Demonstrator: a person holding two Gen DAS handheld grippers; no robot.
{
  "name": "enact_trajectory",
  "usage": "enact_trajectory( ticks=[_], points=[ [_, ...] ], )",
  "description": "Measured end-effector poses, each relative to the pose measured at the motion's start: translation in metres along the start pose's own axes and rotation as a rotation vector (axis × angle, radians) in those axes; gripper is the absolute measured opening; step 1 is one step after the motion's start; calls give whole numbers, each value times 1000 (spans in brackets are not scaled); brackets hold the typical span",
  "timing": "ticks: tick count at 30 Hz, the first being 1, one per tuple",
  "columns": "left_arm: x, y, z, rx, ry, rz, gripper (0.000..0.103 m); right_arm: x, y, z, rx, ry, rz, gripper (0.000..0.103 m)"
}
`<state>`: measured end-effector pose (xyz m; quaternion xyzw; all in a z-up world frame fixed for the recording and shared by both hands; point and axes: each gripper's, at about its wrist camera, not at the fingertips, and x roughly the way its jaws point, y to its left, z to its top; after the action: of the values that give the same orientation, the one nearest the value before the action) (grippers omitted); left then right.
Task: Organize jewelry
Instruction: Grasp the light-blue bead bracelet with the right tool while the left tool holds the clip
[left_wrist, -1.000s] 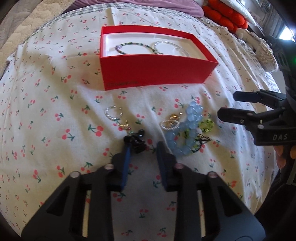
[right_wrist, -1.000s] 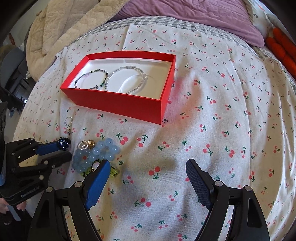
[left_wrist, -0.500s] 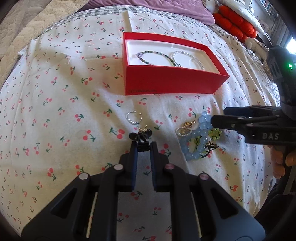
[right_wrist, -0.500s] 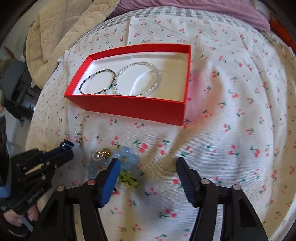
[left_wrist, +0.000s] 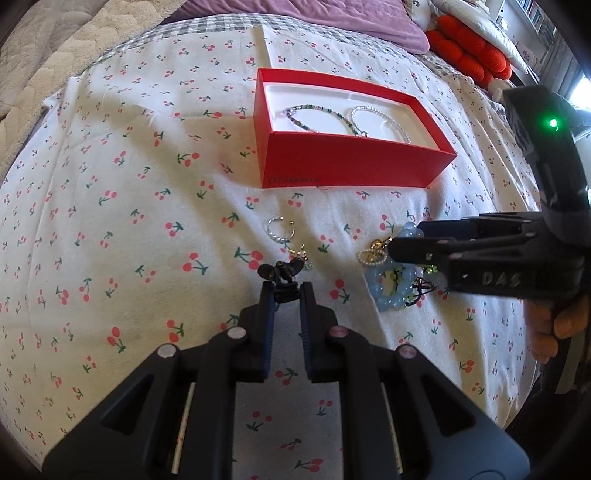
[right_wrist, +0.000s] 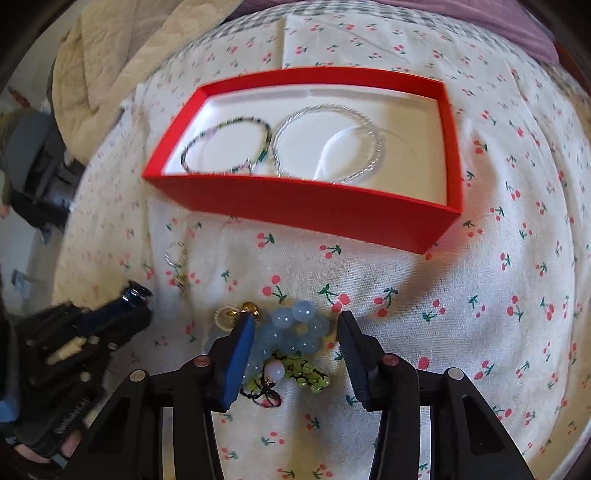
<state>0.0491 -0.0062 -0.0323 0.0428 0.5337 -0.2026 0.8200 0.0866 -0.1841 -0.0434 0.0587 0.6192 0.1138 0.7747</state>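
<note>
Right gripper (right_wrist: 295, 325) now astride blue bracelet (right_wrist: 291, 332)

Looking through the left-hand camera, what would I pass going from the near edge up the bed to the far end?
Left tool pinching a small dark charm → pearl hoop → red box holding two bracelets → purple blanket.

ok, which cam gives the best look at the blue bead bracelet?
Right wrist. The blue bead bracelet sits close and central between the closing right claw fingers, beads distinct, with green beads tangled beside it. In the left wrist view the bracelet is off to the side and partly hidden behind the right claw.
</note>
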Motion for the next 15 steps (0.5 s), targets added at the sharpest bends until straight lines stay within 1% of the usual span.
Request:
enact_trajectory(
  ticks=[2, 4, 5, 7, 15],
  points=[
    [1, -1, -1, 1, 4, 0, 15, 3, 3, -1, -16, -6, -18, 42],
    [1, -3, -1, 5, 6, -1, 15, 4, 3, 0, -14, -11, -32, 26],
    [1, -4, -1, 7, 6, -2, 15, 5, 4, 0, -10, -8, -37, 25],
    [1, -6, 0, 10, 4, -3, 15, 5, 3, 0, -7, -12, -44, 13],
    [-4, -8, 4, 19, -9, -6, 15, -13, -3, -3, 15, -47, 10, 12]
  ],
)
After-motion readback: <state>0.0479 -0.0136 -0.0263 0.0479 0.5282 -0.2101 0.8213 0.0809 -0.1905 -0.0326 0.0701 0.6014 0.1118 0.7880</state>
